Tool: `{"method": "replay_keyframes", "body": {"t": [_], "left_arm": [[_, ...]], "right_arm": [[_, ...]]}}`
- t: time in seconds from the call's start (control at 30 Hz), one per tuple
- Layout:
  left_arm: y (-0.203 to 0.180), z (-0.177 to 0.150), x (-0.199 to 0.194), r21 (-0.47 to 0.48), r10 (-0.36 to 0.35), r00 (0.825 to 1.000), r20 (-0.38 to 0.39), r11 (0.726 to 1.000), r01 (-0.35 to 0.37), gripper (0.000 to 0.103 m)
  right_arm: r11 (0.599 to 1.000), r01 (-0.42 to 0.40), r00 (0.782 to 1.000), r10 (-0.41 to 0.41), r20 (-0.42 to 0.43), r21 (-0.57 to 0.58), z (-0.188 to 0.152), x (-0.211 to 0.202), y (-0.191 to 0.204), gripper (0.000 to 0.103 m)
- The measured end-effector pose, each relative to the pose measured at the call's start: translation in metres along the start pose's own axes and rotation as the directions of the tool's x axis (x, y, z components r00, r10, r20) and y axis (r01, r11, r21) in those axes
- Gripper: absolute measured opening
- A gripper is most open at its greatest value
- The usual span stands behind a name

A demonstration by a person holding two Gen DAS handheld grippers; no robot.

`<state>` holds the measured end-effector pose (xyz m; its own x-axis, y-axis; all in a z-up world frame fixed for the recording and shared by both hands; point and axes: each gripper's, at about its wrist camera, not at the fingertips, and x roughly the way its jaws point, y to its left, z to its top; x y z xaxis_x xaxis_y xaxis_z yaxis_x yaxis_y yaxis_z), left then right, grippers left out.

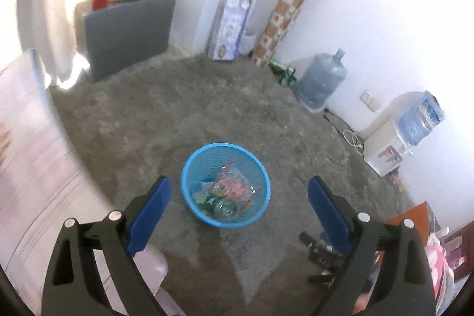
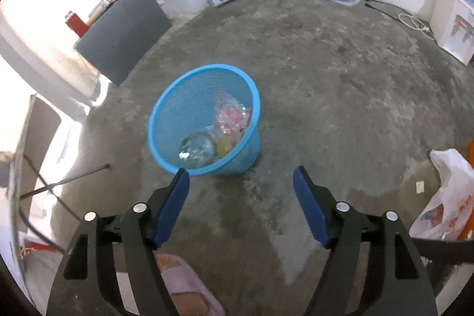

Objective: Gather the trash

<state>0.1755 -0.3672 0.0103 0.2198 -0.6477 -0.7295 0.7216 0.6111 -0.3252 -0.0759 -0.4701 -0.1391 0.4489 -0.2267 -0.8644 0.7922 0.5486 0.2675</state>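
In the left wrist view, the left gripper (image 1: pixel 238 188) fills the lower frame, jaws spread wide, holding nothing. Between its blue pads (image 1: pixel 151 215) sits the blue basket (image 1: pixel 189 168) at lower centre, trash (image 1: pixel 228 191) inside. In the right wrist view, the right gripper (image 2: pixel 241 178) likewise gapes empty, basket at centre just above.

Your slipper (image 2: pixel 189 283) is half hidden behind the hand-held gripper's arm; white bag (image 2: pixel 447 197) cut by frame edge; basket (image 1: pixel 189 168) contents blurred.
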Motion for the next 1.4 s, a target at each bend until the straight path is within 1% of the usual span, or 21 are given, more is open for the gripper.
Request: {"method": "replay_keyframes", "body": {"t": [0.17, 0.23, 0.33, 0.37, 0.43, 0.47, 0.57, 0.6, 0.67, 0.7, 0.73, 0.8, 0.83, 0.9, 0.97, 1.03, 1.07, 1.13, 1.27, 1.37, 1.4], "left_arm": [[0.043, -0.045, -0.075, -0.080, 0.027, 0.997, 0.069, 0.997, -0.021, 0.094], [0.062, -0.063, -0.104, -0.116, 0.064, 0.992, 0.112, 0.992, -0.051, 0.097], [0.097, -0.097, -0.151, -0.184, 0.183, 0.963, 0.199, 0.972, -0.147, 0.097], [0.106, -0.105, -0.160, -0.200, 0.216, 0.954, 0.209, 0.964, -0.174, 0.097], [0.130, -0.129, -0.183, -0.263, 0.297, 0.929, 0.219, 0.935, -0.237, 0.097], [0.139, -0.137, -0.190, -0.288, 0.320, 0.922, 0.219, 0.924, -0.252, 0.097], [0.169, -0.167, -0.214, -0.384, 0.390, 0.898, 0.204, 0.876, -0.293, 0.097], [0.178, -0.173, -0.221, -0.408, 0.409, 0.890, 0.200, 0.861, -0.304, 0.097], [0.197, -0.192, -0.237, -0.460, 0.452, 0.871, 0.192, 0.825, -0.327, 0.097], [0.205, -0.201, -0.244, -0.486, 0.478, 0.859, 0.184, 0.804, -0.343, 0.097], [0.209, -0.206, -0.248, -0.502, 0.493, 0.851, 0.179, 0.790, -0.352, 0.097], [0.224, -0.221, -0.259, -0.549, 0.536, 0.829, 0.161, 0.746, -0.377, 0.097], [0.232, -0.229, -0.264, -0.567, 0.550, 0.821, 0.151, 0.729, -0.384, 0.097], [0.244, -0.243, -0.273, -0.594, 0.563, 0.815, 0.137, 0.705, -0.387, 0.097], [0.252, -0.251, -0.278, -0.619, 0.568, 0.813, 0.127, 0.686, -0.383, 0.097], [0.260, -0.262, -0.283, -0.642, 0.568, 0.814, 0.122, 0.671, -0.372, 0.097], [0.263, -0.264, -0.284, -0.650, 0.568, 0.814, 0.119, 0.665, -0.368, 0.097], [0.267, -0.266, -0.284, -0.664, 0.566, 0.816, 0.113, 0.654, -0.361, 0.097], [0.273, -0.275, -0.289, -0.687, 0.561, 0.820, 0.117, 0.641, -0.341, 0.097], [0.277, -0.281, -0.294, -0.698, 0.556, 0.822, 0.121, 0.636, -0.328, 0.097], [0.278, -0.283, -0.295, -0.701, 0.554, 0.824, 0.120, 0.635, -0.325, 0.097]], "right_arm": [[0.998, -0.016, 1.000, 0.016, -0.003, -0.064, 0.005, -0.022, 0.024, 0.072], [0.995, -0.030, 0.999, 0.031, 0.015, -0.096, 0.009, -0.035, 0.041, 0.074], [0.986, -0.084, 0.995, 0.092, 0.047, -0.142, 0.015, -0.056, 0.073, 0.078], [0.981, -0.108, 0.992, 0.118, 0.053, -0.163, 0.016, -0.062, 0.088, 0.079], [0.965, -0.151, 0.984, 0.166, 0.057, -0.215, 0.016, -0.073, 0.117, 0.081], [0.954, -0.169, 0.981, 0.188, 0.053, -0.246, 0.015, -0.077, 0.133, 0.081], [0.904, -0.236, 0.965, 0.260, 0.020, -0.358, 0.011, -0.087, 0.188, 0.081], [0.868, -0.283, 0.953, 0.304, -0.014, -0.408, 0.008, -0.090, 0.217, 0.081], [0.822, -0.340, 0.934, 0.353, -0.059, -0.458, 0.003, -0.092, 0.250, 0.081], [0.787, -0.375, 0.920, 0.378, -0.098, -0.489, 0.000, -0.093, 0.275, 0.081], [0.755, -0.406, 0.908, 0.395, -0.136, -0.514, -0.003, -0.093, 0.298, 0.081], [0.700, -0.454, 0.887, 0.415, -0.203, -0.551, -0.007, -0.091, 0.339, 0.081], [0.672, -0.473, 0.877, 0.419, -0.235, -0.570, -0.010, -0.089, 0.362, 0.081], [0.624, -0.491, 0.867, 0.416, -0.274, -0.608, -0.013, -0.083, 0.401, 0.081], [0.593, -0.476, 0.875, 0.395, -0.280, -0.649, -0.014, -0.075, 0.441, 0.081], [0.558, -0.475, 0.874, 0.386, -0.294, -0.680, -0.018, -0.068, 0.468, 0.081], [0.539, -0.462, 0.881, 0.369, -0.295, -0.705, -0.017, -0.059, 0.489, 0.082], [0.531, -0.423, 0.903, 0.312, -0.295, -0.734, -0.016, -0.039, 0.515, 0.082], [0.502, -0.372, 0.928, 0.214, -0.305, -0.781, -0.020, -0.005, 0.549, 0.082], [0.492, -0.375, 0.926, 0.152, -0.347, -0.785, -0.026, 0.015, 0.564, 0.082], [0.490, -0.364, 0.929, 0.130, -0.346, -0.792, -0.028, 0.020, 0.565, 0.081]]}}
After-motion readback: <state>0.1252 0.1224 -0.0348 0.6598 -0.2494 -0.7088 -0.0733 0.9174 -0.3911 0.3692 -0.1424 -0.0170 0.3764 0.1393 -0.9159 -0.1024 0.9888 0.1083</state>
